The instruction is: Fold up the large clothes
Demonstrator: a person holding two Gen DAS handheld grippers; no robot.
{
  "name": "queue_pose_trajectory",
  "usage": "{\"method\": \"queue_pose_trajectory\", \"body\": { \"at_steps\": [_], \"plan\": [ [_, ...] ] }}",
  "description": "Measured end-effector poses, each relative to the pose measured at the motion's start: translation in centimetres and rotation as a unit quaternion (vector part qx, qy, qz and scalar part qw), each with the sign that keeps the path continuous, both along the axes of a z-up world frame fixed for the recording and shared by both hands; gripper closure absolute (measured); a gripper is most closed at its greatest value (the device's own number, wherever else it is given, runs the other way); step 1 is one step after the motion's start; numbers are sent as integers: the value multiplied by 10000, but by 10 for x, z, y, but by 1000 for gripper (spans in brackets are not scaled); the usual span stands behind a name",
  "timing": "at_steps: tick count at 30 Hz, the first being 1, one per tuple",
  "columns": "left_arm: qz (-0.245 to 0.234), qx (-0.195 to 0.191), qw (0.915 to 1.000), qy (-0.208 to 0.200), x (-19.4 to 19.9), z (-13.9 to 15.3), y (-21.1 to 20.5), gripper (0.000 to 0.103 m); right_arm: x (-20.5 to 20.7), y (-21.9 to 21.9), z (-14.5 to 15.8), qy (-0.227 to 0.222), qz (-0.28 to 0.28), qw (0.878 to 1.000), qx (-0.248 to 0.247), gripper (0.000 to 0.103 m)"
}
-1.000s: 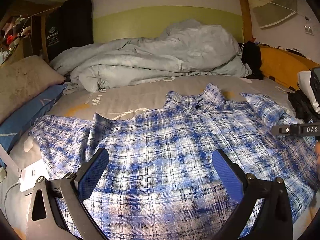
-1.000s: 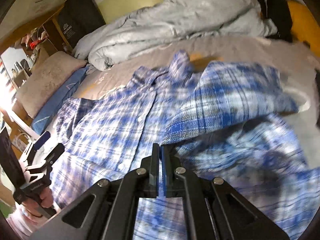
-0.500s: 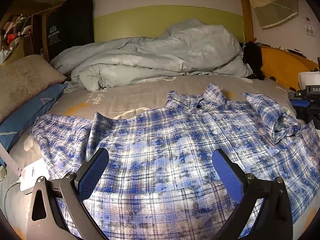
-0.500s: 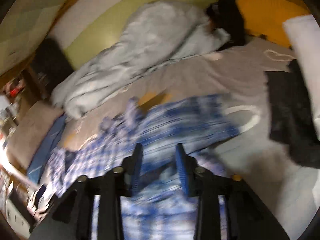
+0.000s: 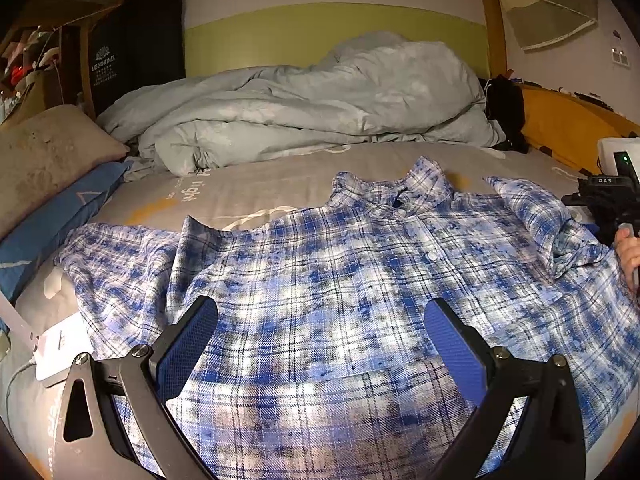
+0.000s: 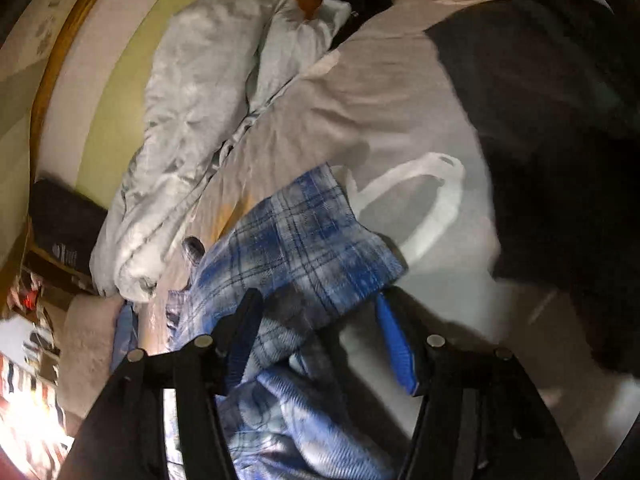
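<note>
Shirt point(image 5: 340, 280), blue and white plaid, lies spread front-up across the grey sheet of the bed point(image 5: 260, 184), collar toward the heaped pale duvet point(image 5: 312, 108), one sleeve out flat toward the pillows and the other sleeve point(image 5: 548, 224) folded back in a loose crumple near the shoulder. That crumpled sleeve looks like the step in hand: it wants to be laid straight across the chest, so the fold is best made by taking the cuff end rather than the bunched middle, drawing it taut, then setting it down flat before letting go.

The right claw point(image 6: 316, 332) hovers over that sleeve in its own view, rolled well to one side and pointing down at the cloth. Its blue pads have just been opening and now stand partly apart, with plaid fabric under and between them; they do not seem to press on it (the picture is smeared by motion, so this is a judgement). In the left view a hand point(image 5: 629, 252) holds this tool at the frame's right edge.

The left claw point(image 5: 320, 344) sits low over the hem, tipped downward, pads wide apart and gripping nothing.
</note>
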State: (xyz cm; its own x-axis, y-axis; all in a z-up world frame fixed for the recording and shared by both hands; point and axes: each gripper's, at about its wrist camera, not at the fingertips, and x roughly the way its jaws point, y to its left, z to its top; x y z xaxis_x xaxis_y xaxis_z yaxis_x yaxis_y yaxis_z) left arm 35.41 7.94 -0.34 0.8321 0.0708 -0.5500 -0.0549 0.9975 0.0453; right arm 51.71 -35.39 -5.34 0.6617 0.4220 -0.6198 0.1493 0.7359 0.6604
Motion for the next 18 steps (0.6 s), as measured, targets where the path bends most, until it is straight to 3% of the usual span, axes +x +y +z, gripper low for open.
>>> {"method": "queue_pose_trajectory", "body": {
  "at_steps": [2, 4, 7, 9, 13, 14, 18],
  "plan": [
    [-11, 13, 10000, -2, 0, 0, 0, 0, 2, 0, -4, 7, -62, 10000, 5, 97],
    [-29, 29, 10000, -28, -3, 1, -1, 1, 1, 4, -1, -106, -109, 9999, -69, 97],
    [4, 127, 9997, -204, -6, 7, -2, 1, -12, 17, 28, -609, -124, 9962, -614, 98],
    [2, 87, 9995, -299, -8, 12, -1, 10, -21, 31, 49, -943, 132, 9920, -827, 98],
    [15, -252, 9991, -332, -10, 17, 7, 26, -58, 90, 98, -1901, 1087, 9621, -1628, 98],
    [13, -330, 9989, -318, -10, 18, 9, 34, -67, 106, 105, -2107, 1409, 9527, -1675, 98],
    [13, -590, 9979, -251, -8, 18, 16, 47, -89, 165, 98, -2182, 2608, 9252, -1688, 98]
  ]
}}
